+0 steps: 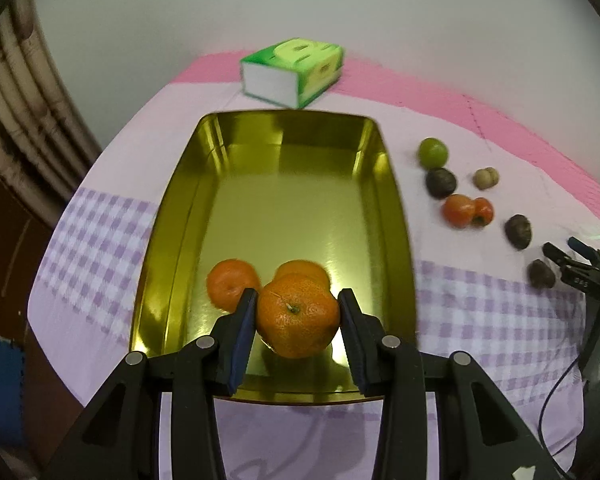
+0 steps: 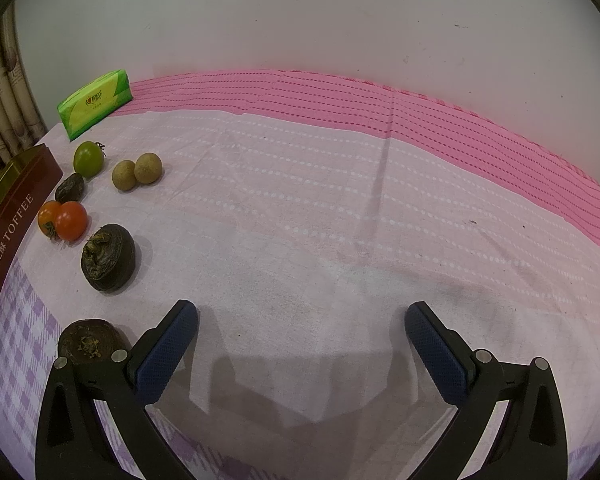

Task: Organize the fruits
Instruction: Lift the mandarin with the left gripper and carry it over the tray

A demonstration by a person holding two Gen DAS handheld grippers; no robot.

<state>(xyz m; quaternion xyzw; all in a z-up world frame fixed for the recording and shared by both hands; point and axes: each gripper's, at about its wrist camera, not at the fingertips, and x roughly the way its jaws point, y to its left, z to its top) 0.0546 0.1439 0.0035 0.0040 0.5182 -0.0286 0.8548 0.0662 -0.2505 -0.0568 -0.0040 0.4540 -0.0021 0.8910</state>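
My left gripper (image 1: 298,316) is shut on an orange tangerine (image 1: 298,318), held above the near end of a gold tin tray (image 1: 284,184). Two more tangerines (image 1: 231,289) lie in the tray just behind it. On the cloth right of the tray sit a green fruit (image 1: 433,153), two red-orange tomatoes (image 1: 466,210), a pale longan pair (image 1: 486,178) and several dark water chestnuts (image 1: 518,231). My right gripper (image 2: 300,328) stands open over bare cloth, with a dark water chestnut (image 2: 108,257) up to its left and another (image 2: 88,342) beside its left finger.
A green tissue pack (image 1: 296,70) stands behind the tray near the wall. The tray's brown side reads TOFFEE (image 2: 8,240) at the left of the right wrist view. The other gripper (image 1: 576,264) shows at the right edge. A pink and lilac checked cloth (image 2: 340,200) covers the table.
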